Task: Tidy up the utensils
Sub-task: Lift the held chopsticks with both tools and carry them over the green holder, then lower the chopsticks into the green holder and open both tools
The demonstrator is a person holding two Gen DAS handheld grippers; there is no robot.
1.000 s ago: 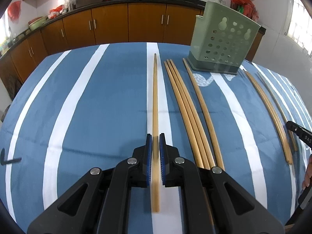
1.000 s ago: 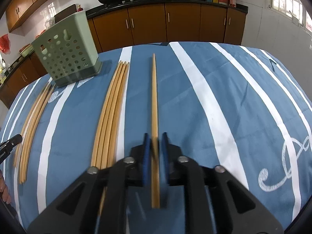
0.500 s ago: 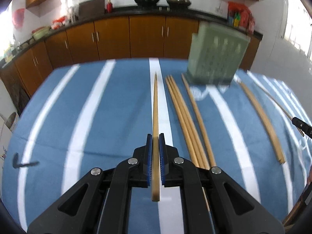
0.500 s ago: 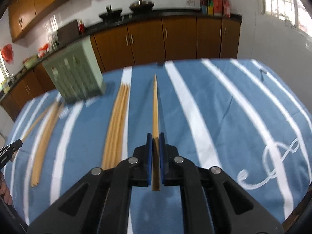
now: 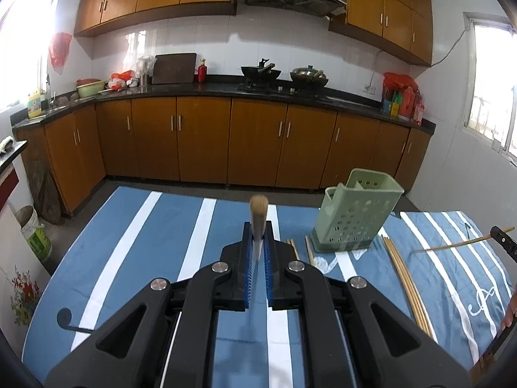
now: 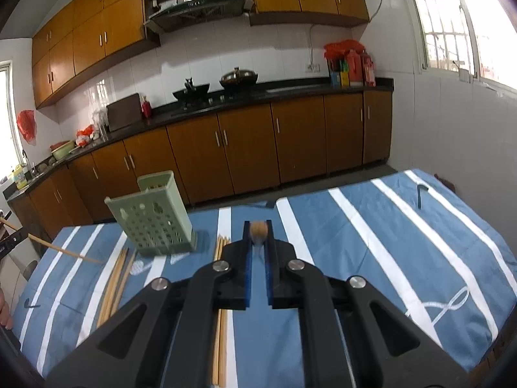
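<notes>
Now each gripper is clamped on one chopstick, raised off the blue striped cloth (image 5: 155,242): left gripper (image 5: 257,252) on its chopstick (image 5: 258,213), right gripper (image 6: 257,252) likewise (image 6: 258,230). Loose chopsticks (image 5: 404,274) lie beside the green holder (image 5: 352,216).

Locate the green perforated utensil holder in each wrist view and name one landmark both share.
Left wrist: green utensil holder right of centre, standing on the striped cloth.
Right wrist: the holder left of centre, looking tilted.
Shared landmark: the two woks on the stove.
</notes>
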